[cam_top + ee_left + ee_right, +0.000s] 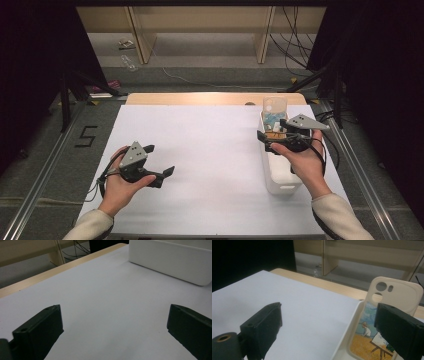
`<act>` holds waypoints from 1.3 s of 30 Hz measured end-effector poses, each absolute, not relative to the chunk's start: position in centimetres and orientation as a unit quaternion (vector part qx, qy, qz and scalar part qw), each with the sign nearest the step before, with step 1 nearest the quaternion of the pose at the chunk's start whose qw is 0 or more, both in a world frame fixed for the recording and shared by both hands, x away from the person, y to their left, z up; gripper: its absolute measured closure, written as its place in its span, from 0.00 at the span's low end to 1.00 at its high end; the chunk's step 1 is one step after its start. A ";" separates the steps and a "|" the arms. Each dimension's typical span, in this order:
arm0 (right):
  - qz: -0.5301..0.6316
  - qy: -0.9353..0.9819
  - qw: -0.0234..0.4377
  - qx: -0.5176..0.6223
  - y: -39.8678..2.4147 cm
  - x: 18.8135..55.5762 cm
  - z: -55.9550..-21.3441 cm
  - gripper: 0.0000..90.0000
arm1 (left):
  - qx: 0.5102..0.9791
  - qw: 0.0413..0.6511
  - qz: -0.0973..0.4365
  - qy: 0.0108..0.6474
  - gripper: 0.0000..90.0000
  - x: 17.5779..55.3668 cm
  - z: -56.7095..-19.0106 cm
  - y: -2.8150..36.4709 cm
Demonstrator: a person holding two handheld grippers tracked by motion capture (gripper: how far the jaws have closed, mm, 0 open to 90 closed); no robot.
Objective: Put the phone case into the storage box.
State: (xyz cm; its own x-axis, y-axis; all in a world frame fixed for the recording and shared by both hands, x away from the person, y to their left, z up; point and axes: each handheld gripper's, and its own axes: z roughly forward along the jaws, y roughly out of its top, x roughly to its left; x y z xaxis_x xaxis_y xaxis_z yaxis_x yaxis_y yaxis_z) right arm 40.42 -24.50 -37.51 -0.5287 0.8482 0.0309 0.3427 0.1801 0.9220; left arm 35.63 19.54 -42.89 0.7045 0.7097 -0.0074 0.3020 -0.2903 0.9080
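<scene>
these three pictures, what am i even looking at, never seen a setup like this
A person sits at a table covered with a white sheet, holding a hand-operated gripper in each hand. The high view looks down from above; the other two come from cameras riding on each gripper, looking along its black jaws. The left gripper rests over bare sheet, jaws wide open and empty. The right gripper hovers, open, at a white bin, beside a phone case with a painted field scene standing in it. Nothing is held.
</scene>
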 end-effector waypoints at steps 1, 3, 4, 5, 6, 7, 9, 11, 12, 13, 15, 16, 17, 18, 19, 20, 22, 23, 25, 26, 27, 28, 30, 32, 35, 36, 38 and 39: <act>0.491 0.725 0.255 0.411 -24.5 40.3 -37.5 0.10 | 0.777 0.499 0.204 0.326 0.00 35.6 -42.9 19.5; 0.493 0.726 0.251 0.408 -24.6 40.1 -37.6 0.10 | 0.776 0.499 0.204 0.326 0.00 35.6 -42.9 19.6; 0.496 0.726 0.248 0.407 -24.6 40.0 -37.6 0.10 | 0.776 0.499 0.204 0.327 0.00 35.6 -42.9 19.6; 0.497 0.726 0.246 0.407 -24.7 39.9 -37.7 0.11 | 0.776 0.500 0.203 0.327 0.00 35.6 -42.9 19.6; 0.499 0.725 0.244 0.406 -24.7 39.7 -37.7 0.11 | 0.776 0.500 0.203 0.328 0.00 35.6 -42.9 19.6; 0.500 0.726 0.243 0.405 -24.7 39.6 -37.8 0.11 | 0.776 0.500 0.203 0.327 0.00 35.6 -42.9 19.6; 0.501 0.727 0.243 0.402 -24.9 39.4 -37.9 0.12 | 0.776 0.500 0.203 0.327 0.00 35.6 -42.9 19.6; 0.504 0.729 0.236 0.398 -24.9 39.2 -37.9 0.13 | 0.775 0.500 0.202 0.328 0.00 35.6 -42.9 19.5; 0.505 0.729 0.235 0.397 -25.0 39.1 -38.0 0.13 | 0.776 0.500 0.202 0.328 0.00 35.6 -42.9 19.5; 0.505 0.730 0.236 0.395 -25.0 39.0 -38.0 0.13 | 0.776 0.500 0.202 0.327 0.00 35.6 -42.9 19.5; 0.506 0.730 0.236 0.394 -25.1 38.7 -38.0 0.13 | 0.776 0.500 0.202 0.327 0.00 35.6 -42.8 19.5; 0.508 0.730 0.235 0.393 -25.2 38.6 -38.1 0.13 | 0.776 0.500 0.202 0.327 0.00 35.6 -42.8 19.5; 0.508 0.730 0.235 0.393 -25.3 38.5 -38.1 0.13 | 0.776 0.500 0.201 0.327 0.00 35.6 -42.8 19.5; 0.507 0.730 0.235 0.393 -25.3 38.4 -38.1 0.13 | 0.777 0.500 0.201 0.326 0.00 35.5 -42.9 19.5; 0.508 0.729 0.235 0.393 -25.4 38.3 -38.2 0.13 | 0.777 0.499 0.202 0.326 0.00 35.5 -42.9 19.5; 0.507 0.730 0.236 0.394 -25.5 38.2 -38.3 0.13 | 0.777 0.499 0.202 0.326 0.00 35.5 -42.9 19.5; 0.507 0.731 0.235 0.393 -25.6 38.0 -38.4 0.13 | 0.778 0.499 0.202 0.325 0.00 35.5 -42.8 19.5; 0.507 0.731 0.235 0.392 -25.7 37.9 -38.5 0.13 | 0.778 0.498 0.203 0.325 0.00 35.5 -42.8 19.5; 0.510 0.730 0.234 0.390 -25.7 37.6 -38.6 0.13 | 0.777 0.500 0.202 0.325 0.00 35.4 -42.8 19.4; 0.510 0.731 0.236 0.388 -25.8 37.4 -38.6 0.13 | 0.778 0.499 0.202 0.324 0.00 35.4 -42.8 19.4; 0.510 0.731 0.235 0.389 -25.8 37.3 -38.6 0.13 | 0.778 0.500 0.202 0.323 0.00 35.4 -42.8 19.4; 0.511 0.730 0.236 0.388 -25.9 37.3 -38.7 0.13 | 0.778 0.499 0.202 0.324 0.00 35.4 -42.7 19.4; 0.512 0.728 0.237 0.389 -26.0 37.1 -38.9 0.13 | 0.778 0.500 0.203 0.323 0.00 35.3 -42.7 19.4; 0.514 0.728 0.236 0.388 -26.1 36.9 -39.1 0.13 | 0.778 0.499 0.203 0.323 0.00 35.3 -42.7 19.4; 0.515 0.729 0.234 0.385 -26.1 36.6 -39.2 0.13 | 0.779 0.499 0.203 0.322 0.00 35.2 -42.7 19.3; 0.515 0.730 0.232 0.385 -26.1 36.5 -39.3 0.13 | 0.779 0.499 0.203 0.321 0.00 35.2 -42.7 19.3; 0.514 0.731 0.232 0.384 -26.2 36.3 -39.4 0.13 | 0.779 0.499 0.202 0.321 0.00 35.2 -42.7 19.3; 0.514 0.732 0.232 0.383 -26.3 36.2 -39.5 0.13 | 0.779 0.499 0.202 0.321 0.00 35.2 -42.7 19.3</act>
